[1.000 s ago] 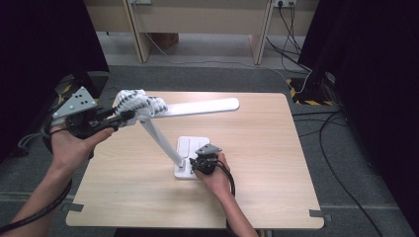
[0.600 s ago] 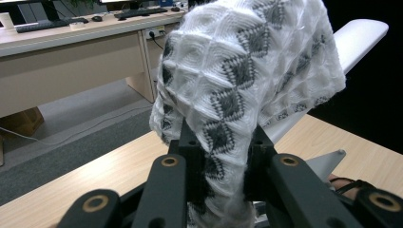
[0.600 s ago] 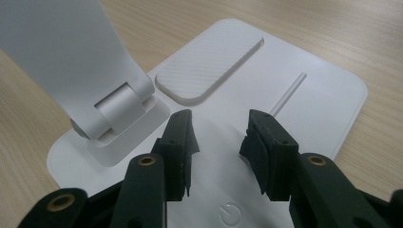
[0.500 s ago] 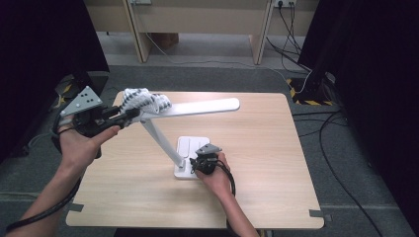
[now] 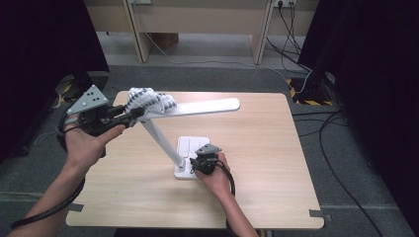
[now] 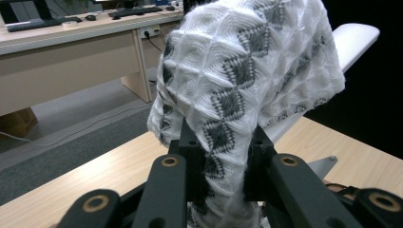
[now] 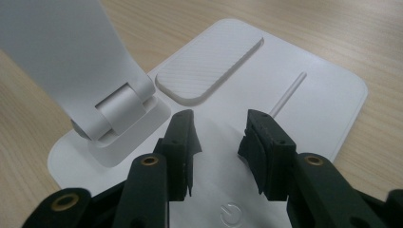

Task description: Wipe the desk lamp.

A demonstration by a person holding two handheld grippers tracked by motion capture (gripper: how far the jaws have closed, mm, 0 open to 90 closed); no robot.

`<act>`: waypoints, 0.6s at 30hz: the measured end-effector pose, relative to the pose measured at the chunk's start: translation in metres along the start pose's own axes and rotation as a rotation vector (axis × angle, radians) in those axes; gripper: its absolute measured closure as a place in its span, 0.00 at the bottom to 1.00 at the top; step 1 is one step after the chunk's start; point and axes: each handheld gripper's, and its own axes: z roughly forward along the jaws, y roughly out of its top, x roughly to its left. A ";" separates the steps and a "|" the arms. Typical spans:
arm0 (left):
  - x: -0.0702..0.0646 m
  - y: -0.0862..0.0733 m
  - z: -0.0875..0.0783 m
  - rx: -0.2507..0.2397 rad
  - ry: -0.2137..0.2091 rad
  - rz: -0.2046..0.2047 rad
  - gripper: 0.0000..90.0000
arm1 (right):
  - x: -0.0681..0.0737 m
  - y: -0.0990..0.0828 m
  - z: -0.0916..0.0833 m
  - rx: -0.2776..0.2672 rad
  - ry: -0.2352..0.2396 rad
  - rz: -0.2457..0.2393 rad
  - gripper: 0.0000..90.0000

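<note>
Currently, L to R: left gripper [image 5: 129,117] sits off the table's [image 5: 276,197] left edge, near the far-left corner, jaws clamped tight on a white-and-grey knit cloth [image 5: 148,101] – fabric bunched between the pads in the left gripper view. Cloth is draped over the hinge end of the white desk lamp's head [image 5: 207,106]; wiping looks partway, w/ most of the head toward the far-right bare and not yet covered. Lamp base [image 5: 190,150] stands mid-table. Right gripper [image 7: 216,142] rests over the base, jaws about half apart and just been closing, nothing between them – approx. a steadying press, in my judgement. Markings: only a power symbol [image 7: 231,214] on the base; no brand or text legible.
</note>
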 end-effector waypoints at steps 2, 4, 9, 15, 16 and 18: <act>-0.003 0.002 0.003 0.002 -0.003 0.005 0.83 | 0.000 0.000 0.000 -0.001 0.000 0.000 0.70; -0.005 0.003 0.004 0.010 -0.007 -0.009 0.83 | 0.000 0.000 0.000 -0.003 0.001 -0.001 0.70; -0.005 0.005 0.007 0.014 0.002 -0.017 0.83 | -0.001 0.000 0.000 -0.001 0.005 -0.002 0.70; 0.002 0.000 0.000 0.013 0.023 -0.037 0.83 | -0.002 0.001 0.000 0.007 0.015 -0.004 0.70; 0.004 0.000 -0.001 0.014 0.027 -0.040 0.83 | -0.002 0.001 0.000 0.006 0.013 -0.006 0.70; 0.007 -0.001 -0.002 0.013 0.036 -0.048 0.83 | -0.002 0.000 0.000 0.002 0.012 -0.004 0.70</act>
